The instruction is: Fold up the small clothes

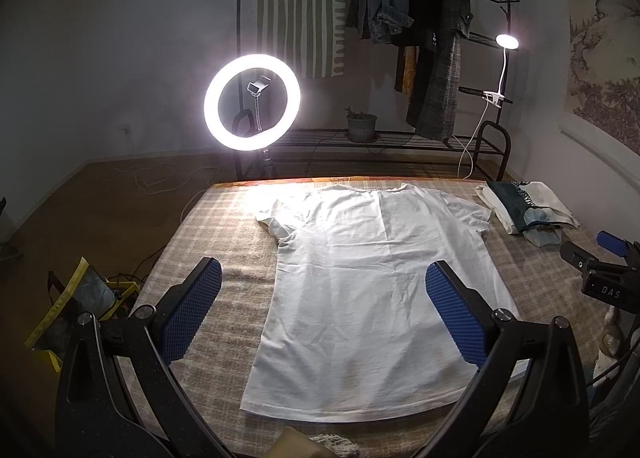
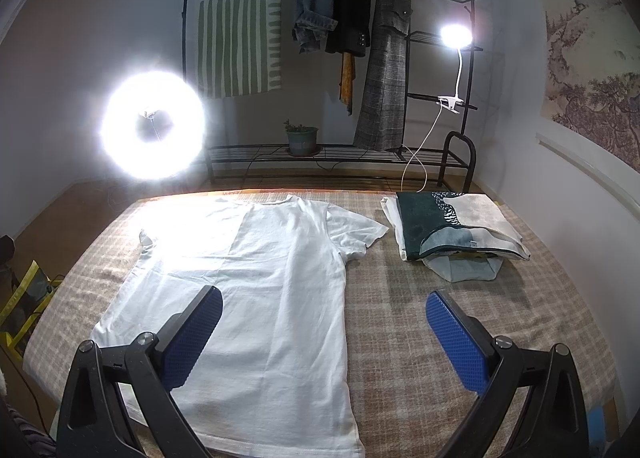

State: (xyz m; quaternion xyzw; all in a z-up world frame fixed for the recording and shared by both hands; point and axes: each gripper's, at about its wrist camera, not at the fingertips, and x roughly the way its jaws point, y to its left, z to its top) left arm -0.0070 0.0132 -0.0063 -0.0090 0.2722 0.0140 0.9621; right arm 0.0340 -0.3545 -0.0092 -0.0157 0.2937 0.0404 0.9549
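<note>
Lying flat and unfolded on the checked table (image 2: 420, 318), the white T-shirt (image 1: 372, 278) awaits its first fold, so a sleeve or side edge probably needs pinching next. The left hand-held gripper (image 1: 320, 302) and right hand-held gripper (image 2: 324, 330) hover above its hem end, both spread wide and empty; folded clothes (image 2: 452, 226) sit beside its right sleeve.

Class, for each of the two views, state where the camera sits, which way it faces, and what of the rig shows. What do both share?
Left wrist: sits on the left tongs, open, facing the far wall over the white T-shirt; right tongs at the edge.
Right wrist: sits on the right tongs, open, over the shirt's right edge and checked cover.
Shared: shirt, folded pile, ring light, clothes rack.
</note>
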